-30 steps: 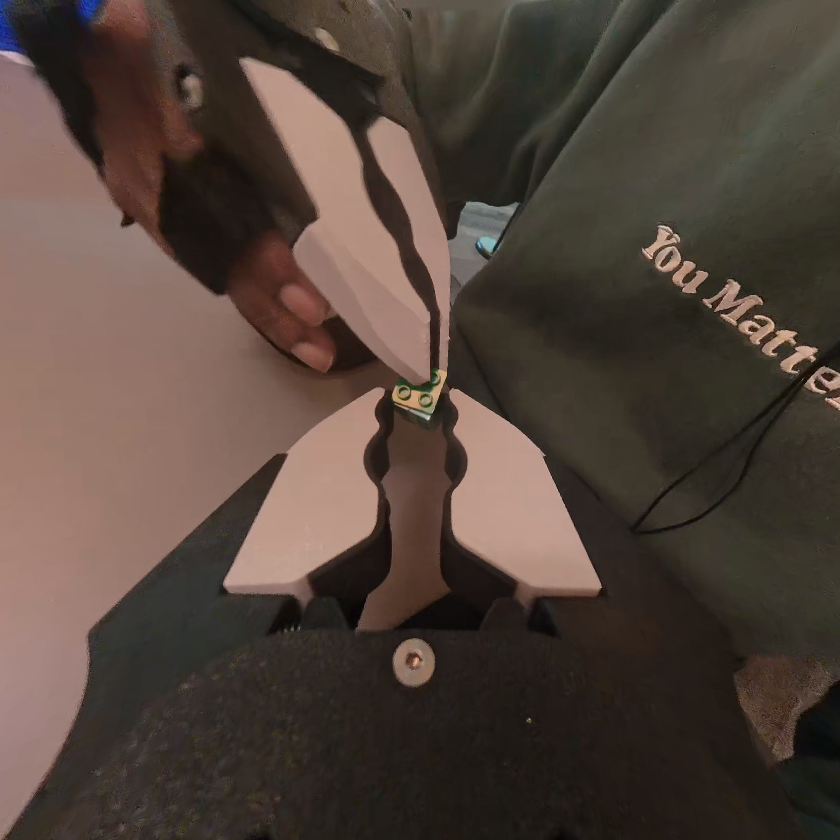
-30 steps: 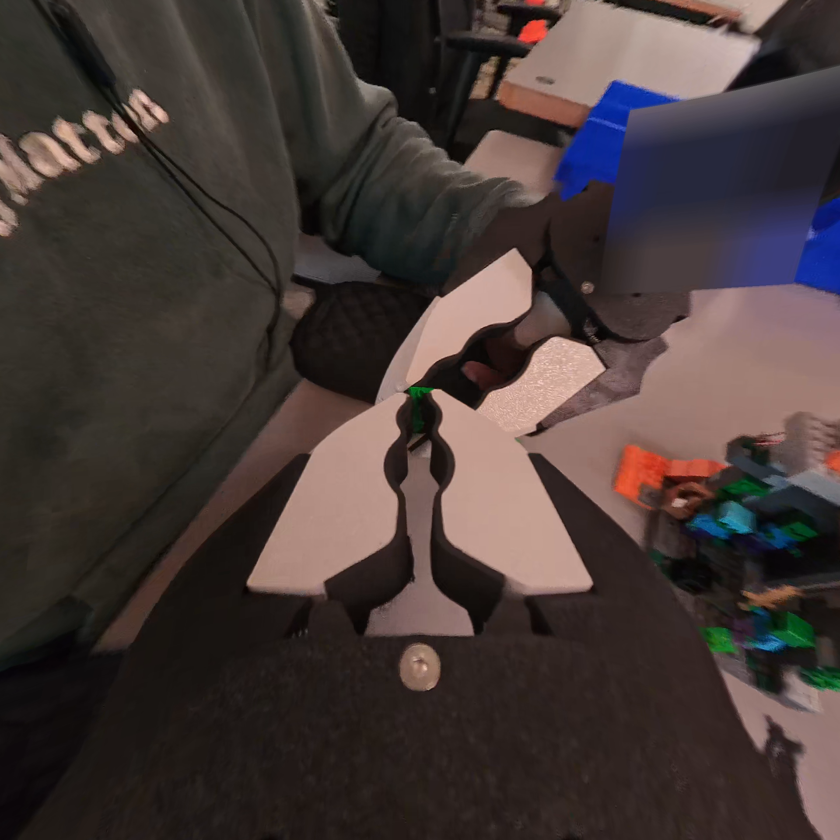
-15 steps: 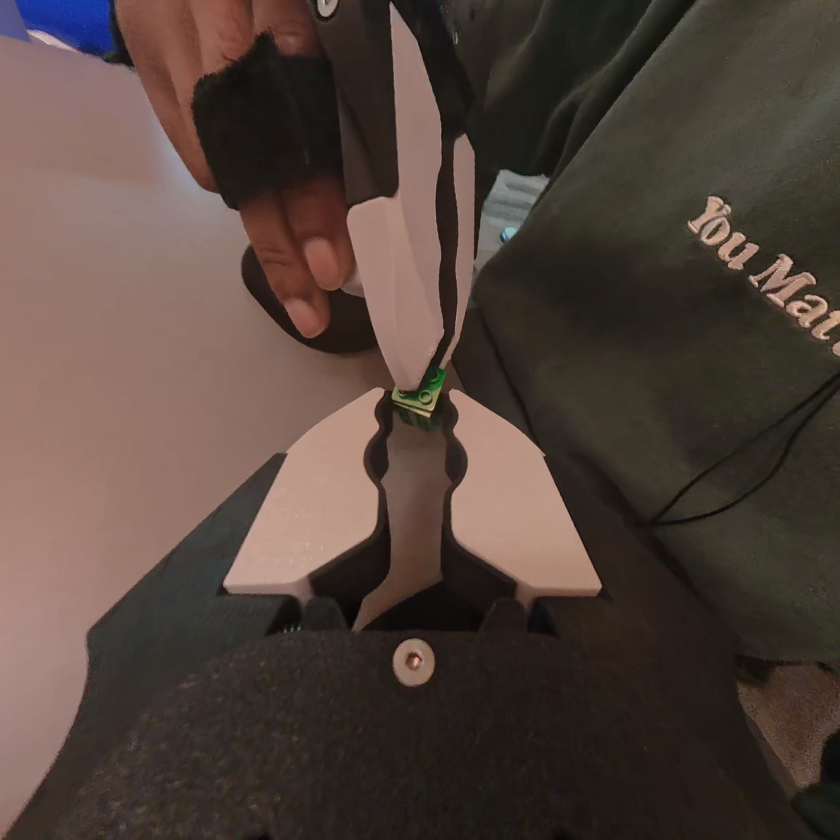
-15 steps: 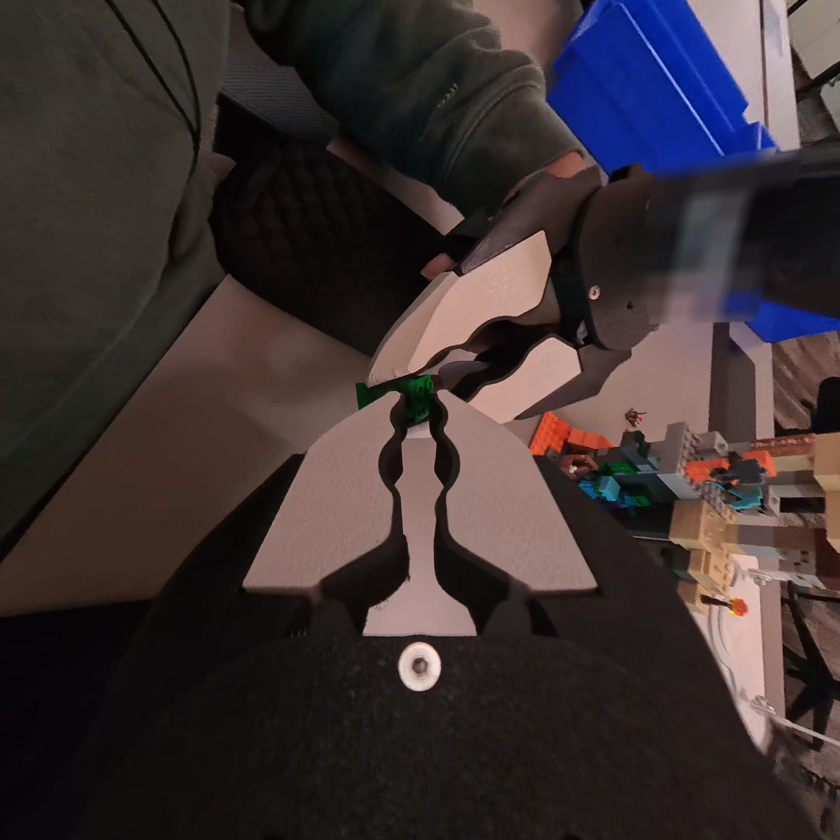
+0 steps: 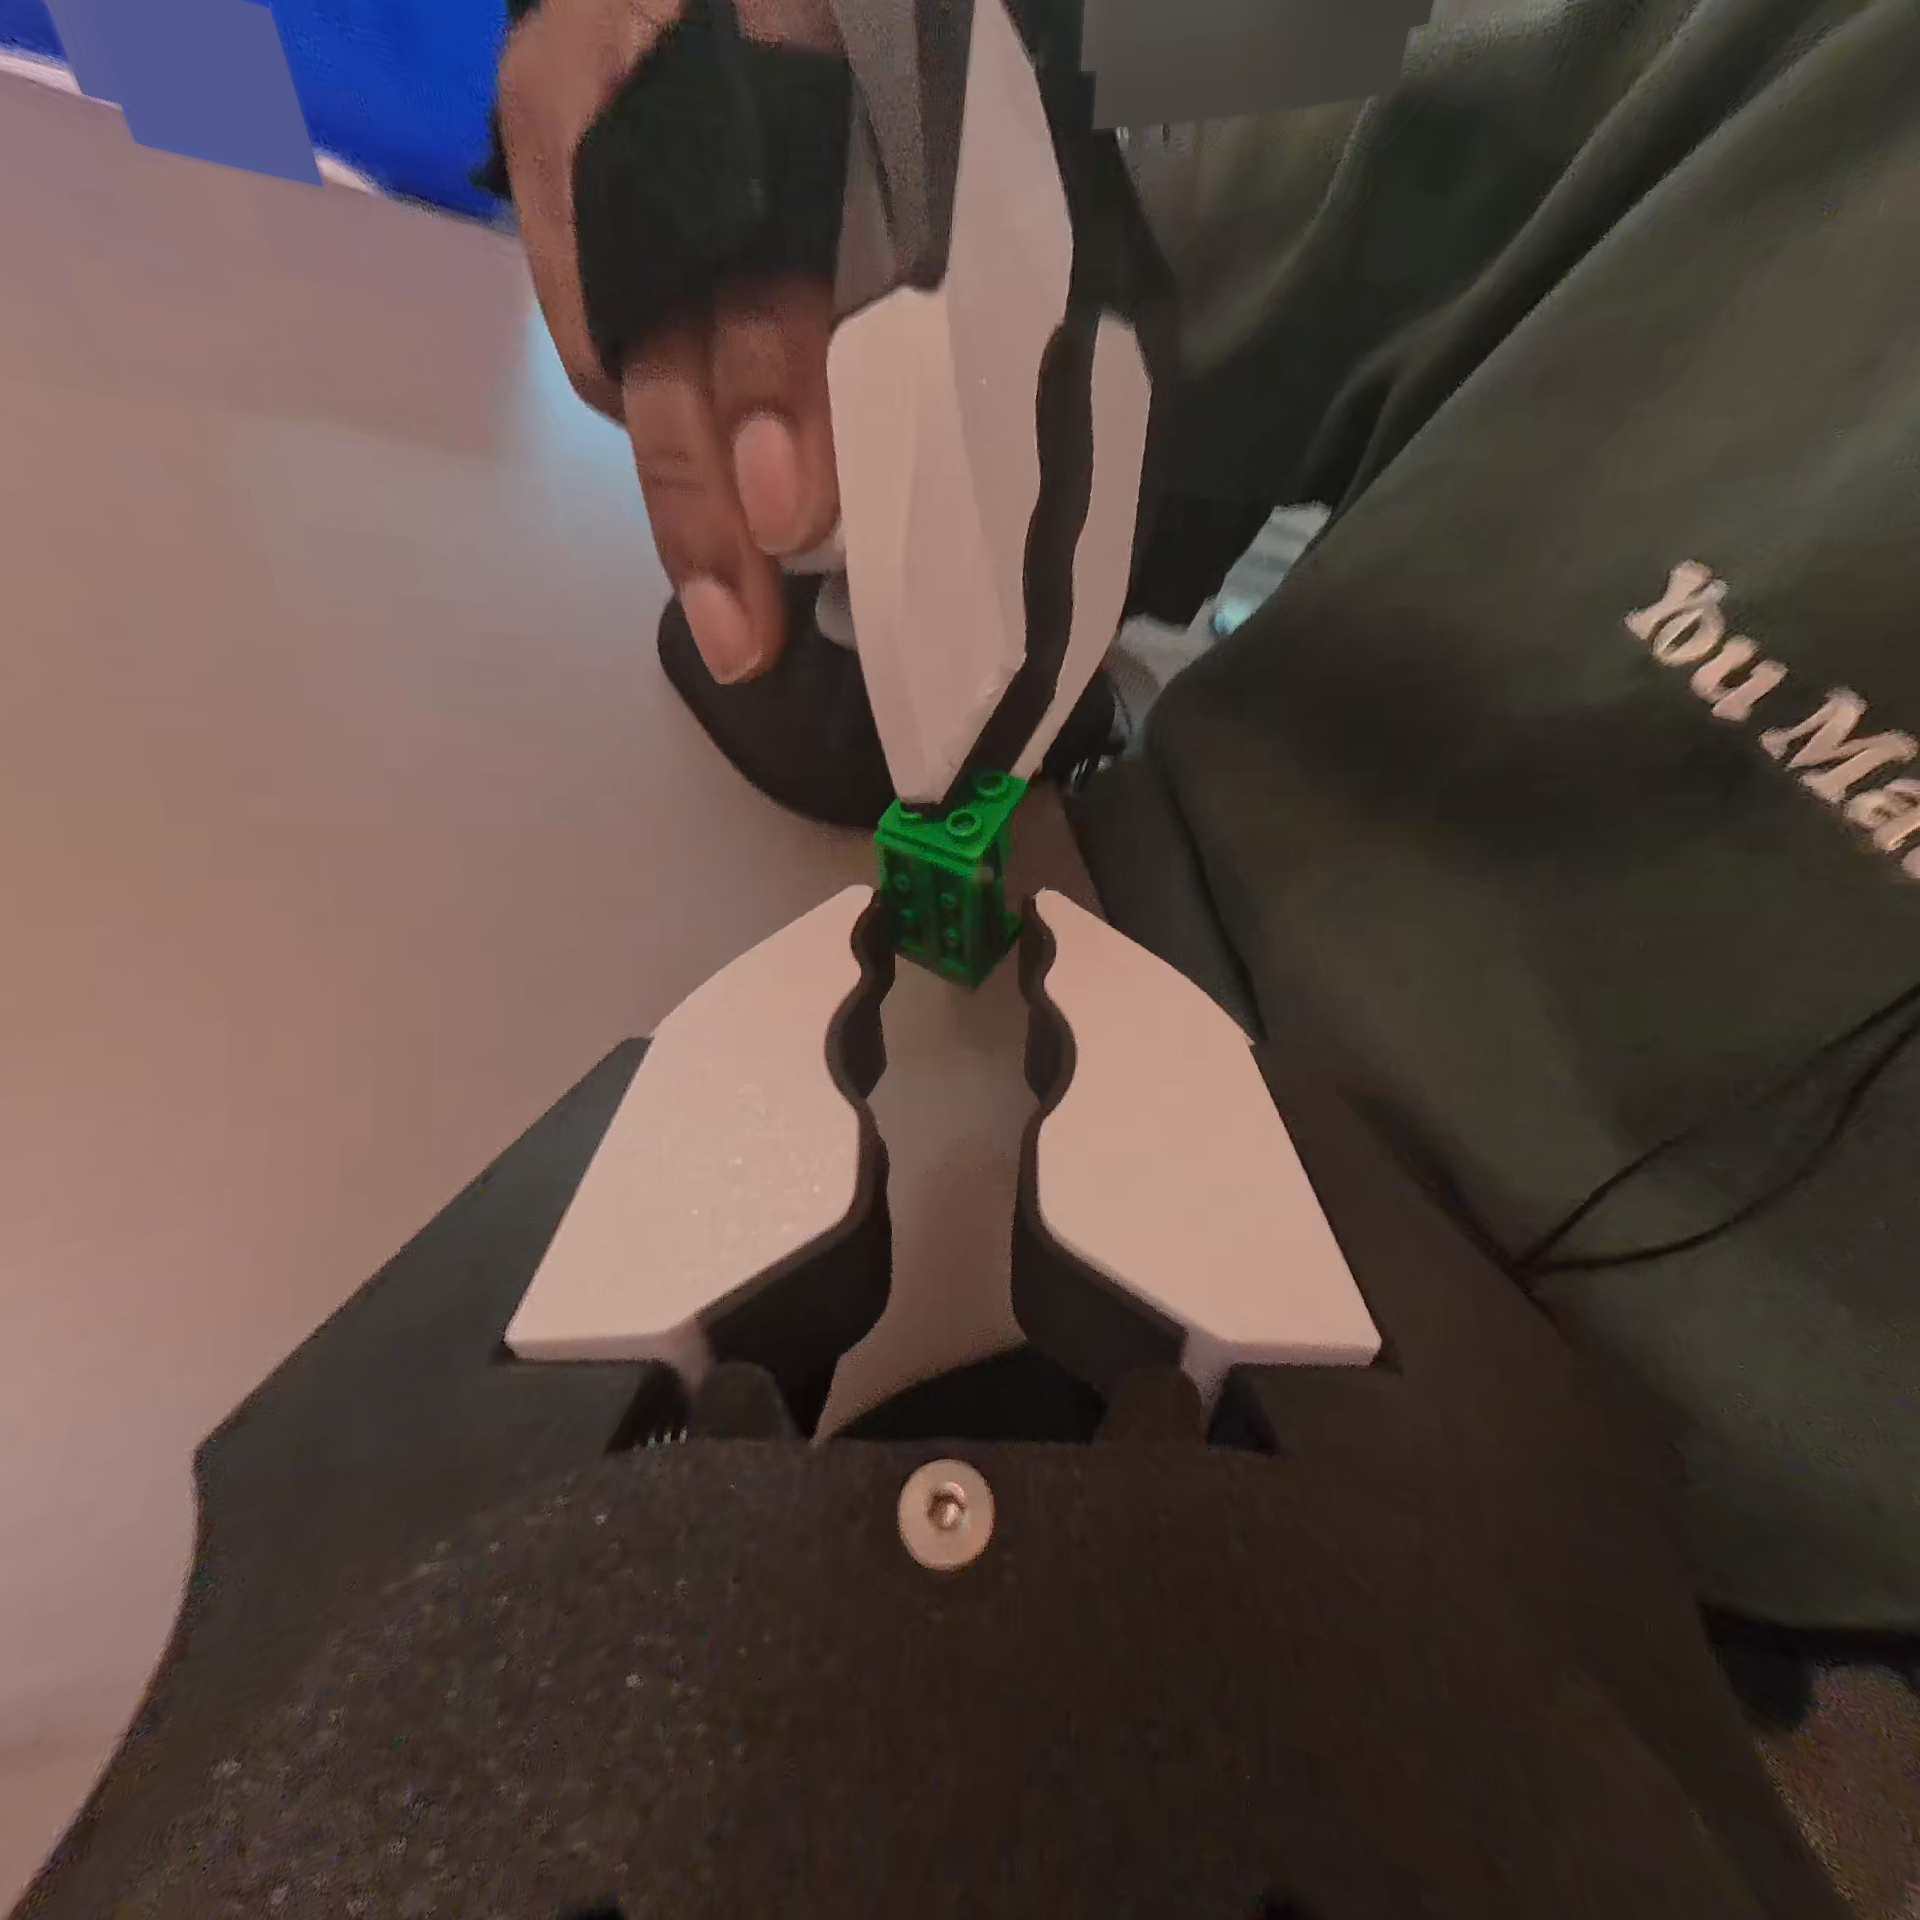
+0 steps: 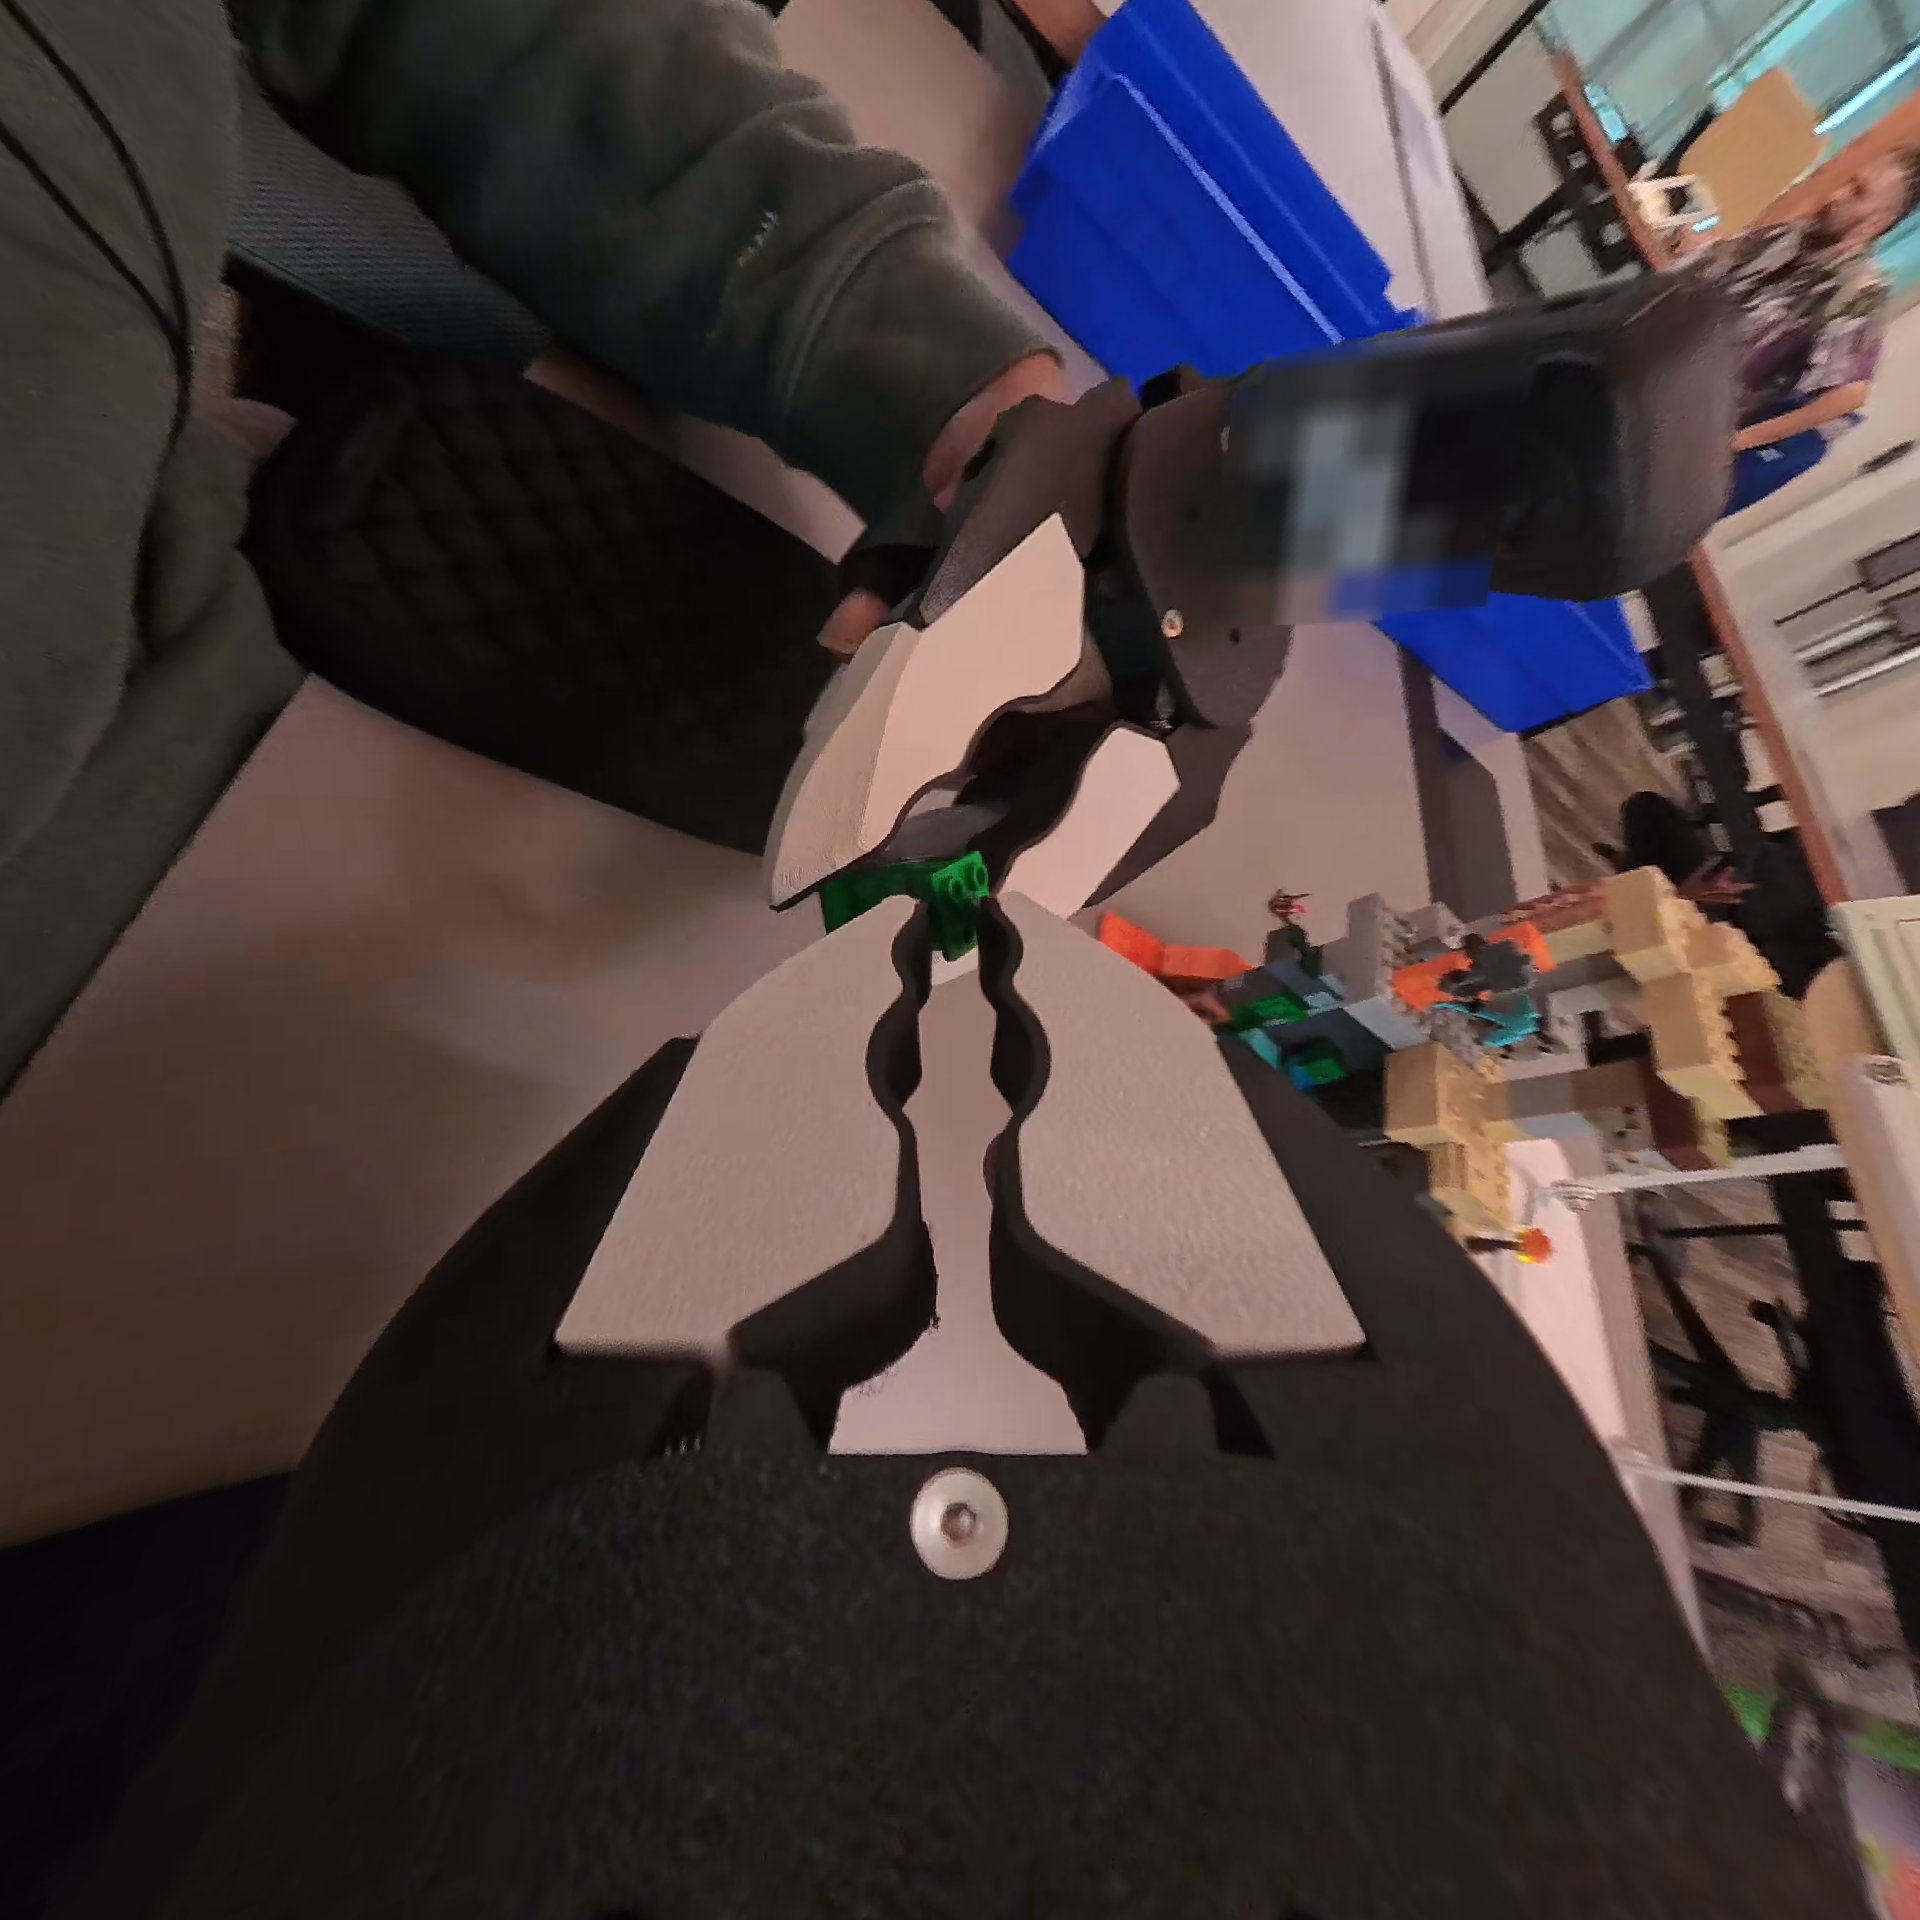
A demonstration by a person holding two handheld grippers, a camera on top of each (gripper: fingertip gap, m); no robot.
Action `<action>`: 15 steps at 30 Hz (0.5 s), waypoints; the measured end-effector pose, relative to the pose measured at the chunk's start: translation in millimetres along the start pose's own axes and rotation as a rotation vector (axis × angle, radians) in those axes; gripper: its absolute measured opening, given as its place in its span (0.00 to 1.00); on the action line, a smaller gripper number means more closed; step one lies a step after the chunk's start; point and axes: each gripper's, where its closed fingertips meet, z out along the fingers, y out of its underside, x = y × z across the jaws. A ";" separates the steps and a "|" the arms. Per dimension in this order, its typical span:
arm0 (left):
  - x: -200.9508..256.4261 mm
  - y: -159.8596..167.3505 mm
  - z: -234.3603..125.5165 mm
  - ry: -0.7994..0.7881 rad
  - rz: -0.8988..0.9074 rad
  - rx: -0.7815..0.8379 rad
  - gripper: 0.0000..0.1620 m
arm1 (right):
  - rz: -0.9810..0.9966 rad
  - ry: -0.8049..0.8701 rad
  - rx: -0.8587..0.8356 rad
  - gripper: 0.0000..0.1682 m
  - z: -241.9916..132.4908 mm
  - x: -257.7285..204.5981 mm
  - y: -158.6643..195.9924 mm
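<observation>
Pale table (image 5: pixel 260 831), both grippers pinching green brick (image 5: pixel 943 902)

Pale tabletop (image 5: pixel 260 727), blue bins (image 6: pixel 1195 239), shelving (image 6: pixel 1714 727).

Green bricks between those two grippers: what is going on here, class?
A person holds a gripper in each hand above a pale table. The left gripper pinches a dark green brick. The right gripper holds a lighter green plate, which rests on top of that brick. A brick model stands farther back, with blue bins behind.
</observation>
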 end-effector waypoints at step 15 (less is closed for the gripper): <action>-25.3 13.4 -3.8 -0.146 -0.006 -0.066 0.14 | 0.294 -0.087 -0.327 0.06 -13.3 19.7 130.5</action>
